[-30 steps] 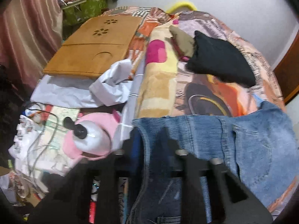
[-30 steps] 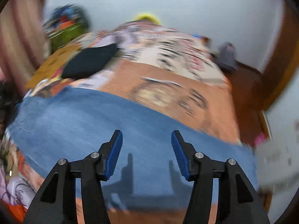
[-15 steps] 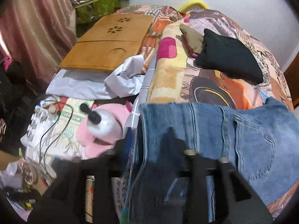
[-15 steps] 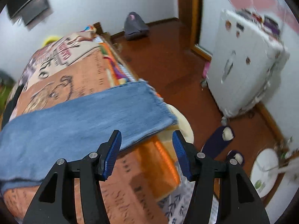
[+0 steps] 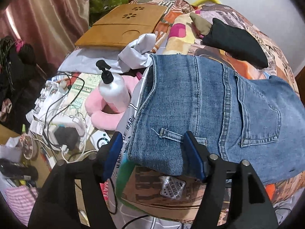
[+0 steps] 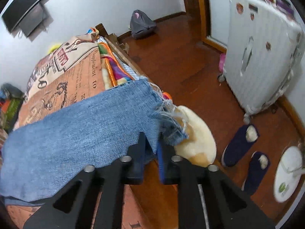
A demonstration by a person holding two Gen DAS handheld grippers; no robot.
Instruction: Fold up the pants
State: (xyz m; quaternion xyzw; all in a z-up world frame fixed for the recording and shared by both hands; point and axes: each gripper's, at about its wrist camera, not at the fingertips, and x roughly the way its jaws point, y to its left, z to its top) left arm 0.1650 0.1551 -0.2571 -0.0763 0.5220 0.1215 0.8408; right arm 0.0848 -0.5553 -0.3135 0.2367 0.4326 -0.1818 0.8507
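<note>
Blue jeans [image 5: 219,103] lie across a print-covered bed [image 6: 63,72]; left gripper [image 5: 152,152] opening around the waistband, right gripper [image 6: 151,148] clamped on the frayed hem.

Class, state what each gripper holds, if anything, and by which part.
Right gripper: shut on the jeans near the frayed hem. Left gripper: holds nothing, opening astride the waistband.

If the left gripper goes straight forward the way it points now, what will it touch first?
Most likely the jeans. The left gripper is opening, with the waistband corner lying between its fingers but not pressed. Straight ahead is denim, with the bed cover just beneath; depth is hard to judge.
</note>
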